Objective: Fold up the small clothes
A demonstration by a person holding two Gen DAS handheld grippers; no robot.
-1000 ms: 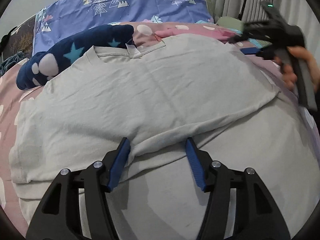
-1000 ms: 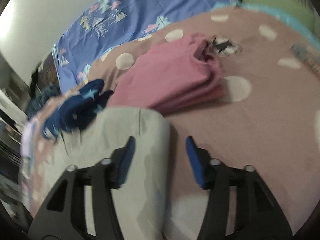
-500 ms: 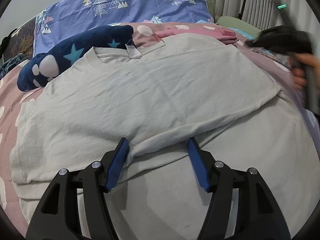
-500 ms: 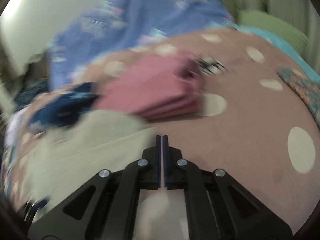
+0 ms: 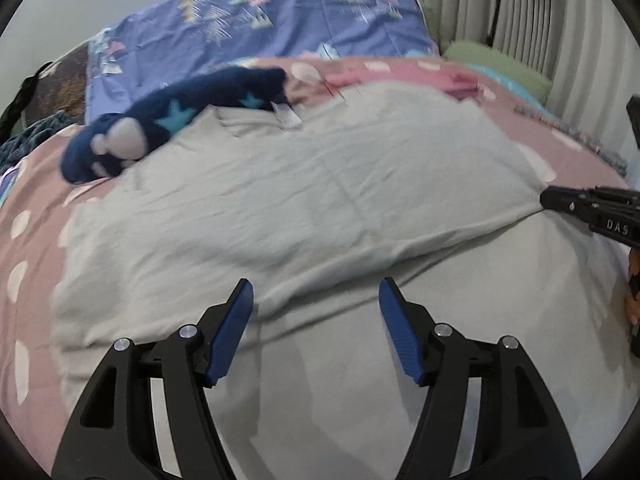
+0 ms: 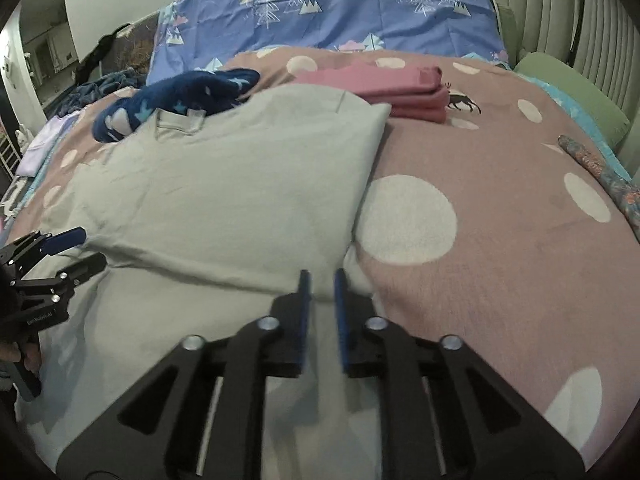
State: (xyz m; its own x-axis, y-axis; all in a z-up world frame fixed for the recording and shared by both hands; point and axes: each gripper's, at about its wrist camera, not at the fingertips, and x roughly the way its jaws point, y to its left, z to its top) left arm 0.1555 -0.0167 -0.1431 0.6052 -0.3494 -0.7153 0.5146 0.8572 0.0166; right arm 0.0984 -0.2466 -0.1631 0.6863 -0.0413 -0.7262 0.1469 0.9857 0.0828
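While the grey shirt (image 5: 320, 200) lies half-folded on the bed (image 6: 500, 208), both claws are empty, left claw (image 5: 316, 308) spread and widening, right claw (image 6: 320, 284) narrowly parting beside its folded corner; gripping that edge looks next.

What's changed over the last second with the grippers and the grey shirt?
The right gripper swung from the shirt's far shoulder back to the folded edge's right corner; its fingers snapped shut on the way and are opening, gripping nothing. The left gripper hardly moved, open above the fold. The grey shirt, navy fleece and pink stack stayed put.
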